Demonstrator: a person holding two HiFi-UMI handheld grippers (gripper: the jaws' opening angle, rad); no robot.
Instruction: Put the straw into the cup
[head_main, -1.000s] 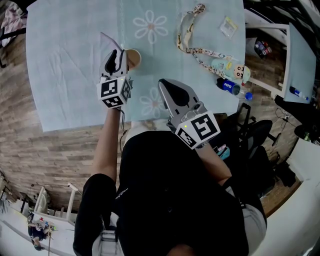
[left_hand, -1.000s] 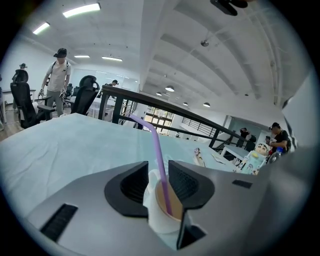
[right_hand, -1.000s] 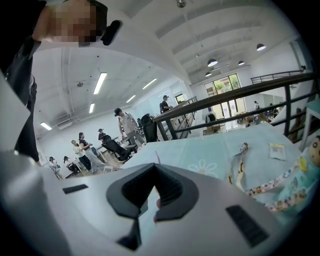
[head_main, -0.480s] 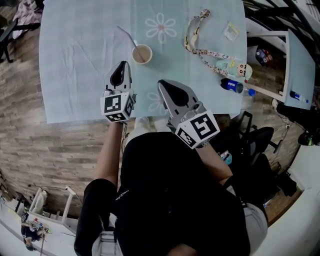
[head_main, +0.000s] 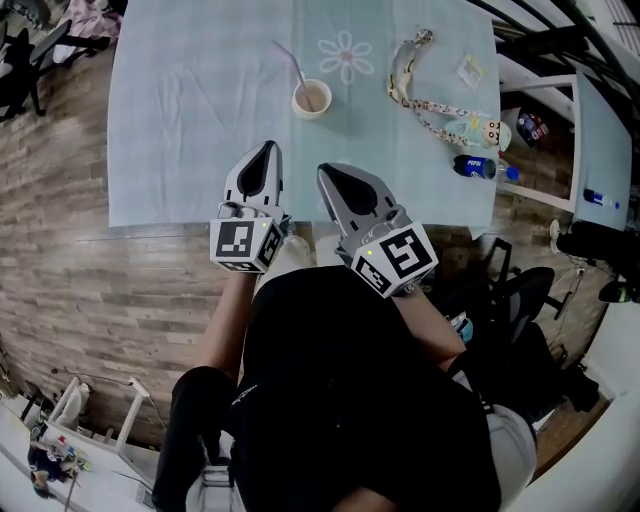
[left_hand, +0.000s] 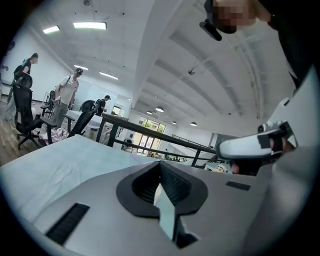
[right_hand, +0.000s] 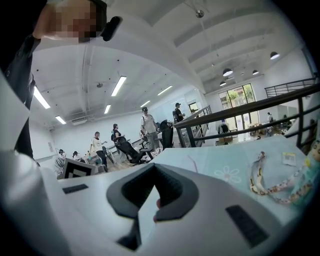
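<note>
The straw (head_main: 289, 60) already stands in the cup (head_main: 312, 98). Its lower end is inside the rim and its long axis leans up and away toward the left side of the head view, so the task looks finished rather than pending. The cup sits on the pale blue tablecloth (head_main: 180, 120), straight ahead of the person, well beyond both tools and roughly on the line between them. Neither tool touches the cup or the straw. The left gripper (head_main: 268, 150) hangs over the near edge of the table. Its jaws have just been closing and now meet, with nothing between them. The right gripper (head_main: 327, 172) sits just beside it, jaws together as well and holding nothing that its own view shows. The left tip is slightly nearer the cup, and it is also on the side toward which the straw tilts. If the straw needed a nudge, the left hand would therefore probably be the one to use, reaching forward and a little to the right. A patterned lanyard (head_main: 420, 80) lies well off to the right, clear of that path.
</note>
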